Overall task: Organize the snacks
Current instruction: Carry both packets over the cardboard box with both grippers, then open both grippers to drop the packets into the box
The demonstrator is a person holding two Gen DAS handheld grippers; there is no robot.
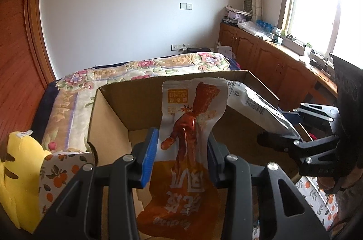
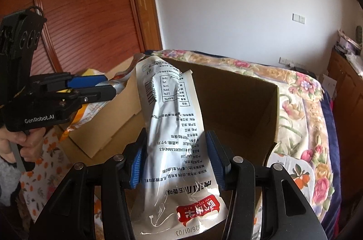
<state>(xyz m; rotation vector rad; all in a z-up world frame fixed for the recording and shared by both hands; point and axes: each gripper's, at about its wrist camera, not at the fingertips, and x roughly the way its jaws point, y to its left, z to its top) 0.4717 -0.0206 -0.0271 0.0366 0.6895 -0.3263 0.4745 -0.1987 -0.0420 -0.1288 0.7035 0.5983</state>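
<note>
My left gripper is shut on an orange and white snack pouch showing a red chicken foot, held upright over an open cardboard box. To the right, my right gripper grips a white pouch above the box's right side. In the right wrist view, the right gripper is shut on that white pouch, its printed back and barcode facing me, over the box. At the left there, the left gripper holds the orange pouch.
The box stands against a bed with a floral cover. A yellow plush and an orange-print cloth lie at the left. Wooden cabinets run under the window. A hand holds the left gripper's handle.
</note>
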